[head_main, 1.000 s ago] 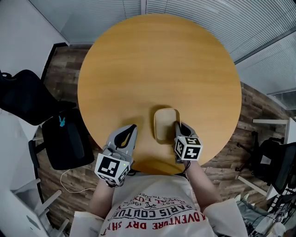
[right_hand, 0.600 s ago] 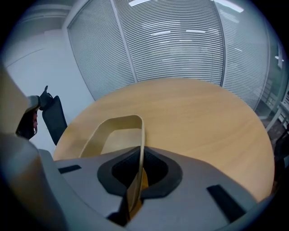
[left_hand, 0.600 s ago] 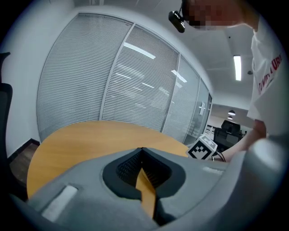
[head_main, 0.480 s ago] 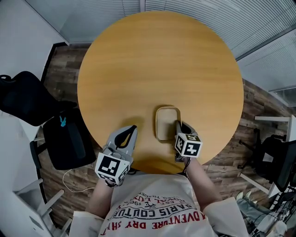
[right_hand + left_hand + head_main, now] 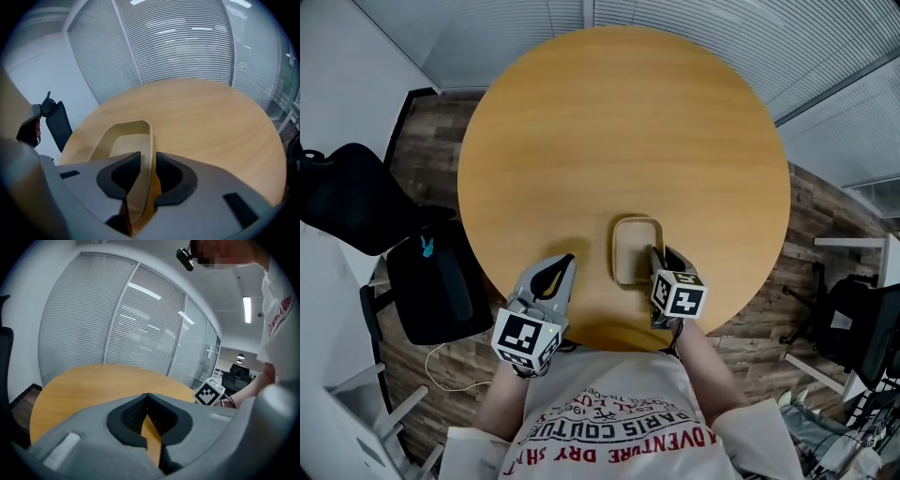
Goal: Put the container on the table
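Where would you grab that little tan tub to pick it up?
Probably its thin right wall, coming from the person's side: one jaw inside, one outside. The container sits flat and open-topped on the table, so that upright rim is easy to pinch. The right gripper straddles it, jaws opening.

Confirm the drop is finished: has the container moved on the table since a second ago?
No. The container keeps the same place relative to the table's near edge, lying flat on the wood.
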The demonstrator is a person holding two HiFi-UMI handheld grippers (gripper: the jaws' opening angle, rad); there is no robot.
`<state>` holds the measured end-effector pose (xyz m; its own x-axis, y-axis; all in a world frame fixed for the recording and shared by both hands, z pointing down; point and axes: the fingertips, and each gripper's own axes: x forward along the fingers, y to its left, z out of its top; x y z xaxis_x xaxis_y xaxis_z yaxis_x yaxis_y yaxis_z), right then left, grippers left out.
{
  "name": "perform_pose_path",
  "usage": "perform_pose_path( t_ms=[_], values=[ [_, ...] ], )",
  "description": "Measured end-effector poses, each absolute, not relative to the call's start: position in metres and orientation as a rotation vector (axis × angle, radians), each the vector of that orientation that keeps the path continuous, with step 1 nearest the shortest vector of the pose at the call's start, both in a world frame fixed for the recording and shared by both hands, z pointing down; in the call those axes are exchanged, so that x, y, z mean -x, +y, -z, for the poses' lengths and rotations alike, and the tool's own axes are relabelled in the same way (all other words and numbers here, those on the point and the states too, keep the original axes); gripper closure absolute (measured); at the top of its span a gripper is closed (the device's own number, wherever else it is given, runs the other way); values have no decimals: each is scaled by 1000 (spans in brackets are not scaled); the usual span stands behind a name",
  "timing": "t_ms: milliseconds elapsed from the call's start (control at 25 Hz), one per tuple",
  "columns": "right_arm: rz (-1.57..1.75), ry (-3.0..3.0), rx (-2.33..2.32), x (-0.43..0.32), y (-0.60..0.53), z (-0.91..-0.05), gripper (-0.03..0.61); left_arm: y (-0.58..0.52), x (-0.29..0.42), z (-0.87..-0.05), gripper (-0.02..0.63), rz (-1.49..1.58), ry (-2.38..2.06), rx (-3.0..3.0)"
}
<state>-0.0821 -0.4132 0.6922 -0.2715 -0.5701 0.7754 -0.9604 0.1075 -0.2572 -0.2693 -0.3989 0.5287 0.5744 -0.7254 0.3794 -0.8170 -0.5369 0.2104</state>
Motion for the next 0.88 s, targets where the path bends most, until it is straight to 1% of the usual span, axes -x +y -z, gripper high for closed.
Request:
perform_pose_path(
  t_ms=[160, 360, 480, 720, 880],
  values=[
    [-1006, -1907, -1506, 81, -414, -683, 456, -396, 273, -525, 617, -333, -1262, -2445],
    [-942, -1934, -1542, 77, -415, -661, 457, -391, 274, -515, 615, -308, -1275, -2454],
    [-916, -1974, -1555, 76, -412, -641, 469, -387, 269, -506, 615, -292, -1277, -2476],
    [-777, -2074, -1609, 71, -405, -590, 558, -380, 256, -483, 615, -251, -1273, -2542],
    [-679, -2183, -1610, 72, -398, -558, 569, -374, 248, -469, 615, -225, -1269, -2577]
  ],
)
